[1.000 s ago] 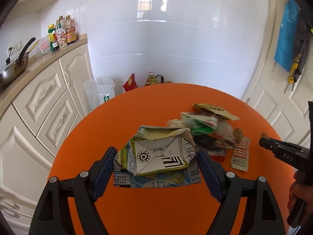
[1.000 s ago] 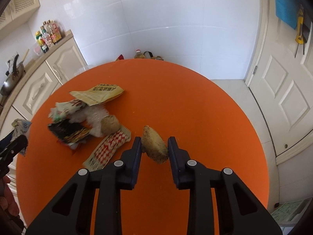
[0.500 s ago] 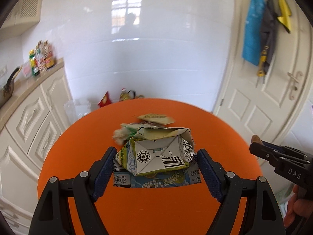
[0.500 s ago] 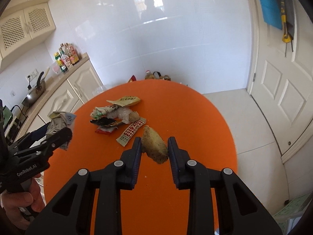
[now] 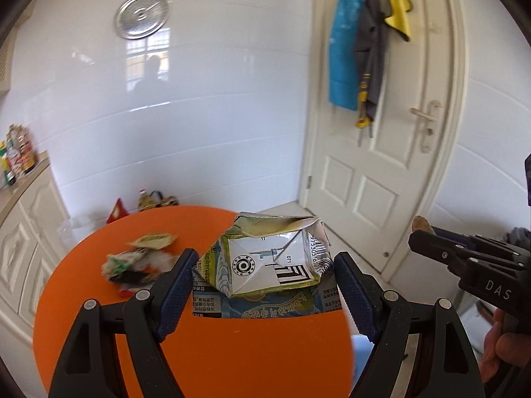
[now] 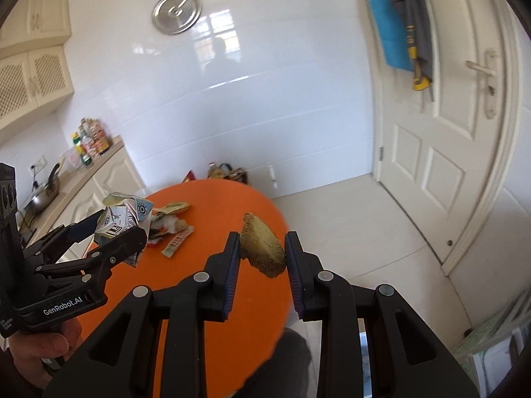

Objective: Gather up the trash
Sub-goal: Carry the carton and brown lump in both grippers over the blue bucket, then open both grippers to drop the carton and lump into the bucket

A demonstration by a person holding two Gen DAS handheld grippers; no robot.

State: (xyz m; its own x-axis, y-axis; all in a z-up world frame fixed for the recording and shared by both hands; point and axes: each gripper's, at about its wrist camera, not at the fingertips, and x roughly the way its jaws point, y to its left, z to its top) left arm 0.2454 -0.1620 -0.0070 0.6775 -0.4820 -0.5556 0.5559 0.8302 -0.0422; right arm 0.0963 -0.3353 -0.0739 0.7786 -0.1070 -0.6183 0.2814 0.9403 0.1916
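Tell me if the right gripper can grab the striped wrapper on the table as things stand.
Probably not: the right gripper is already shut on a brown scrap, so its fingers are full, and the striped wrapper lies off to its left.

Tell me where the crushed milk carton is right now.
The crushed milk carton is clamped in the left gripper, held up above the orange table; in the right wrist view it sits at left, near the trash pile.

glossy white wall tiles, crumpled printed paper carton, shiny metal lid.
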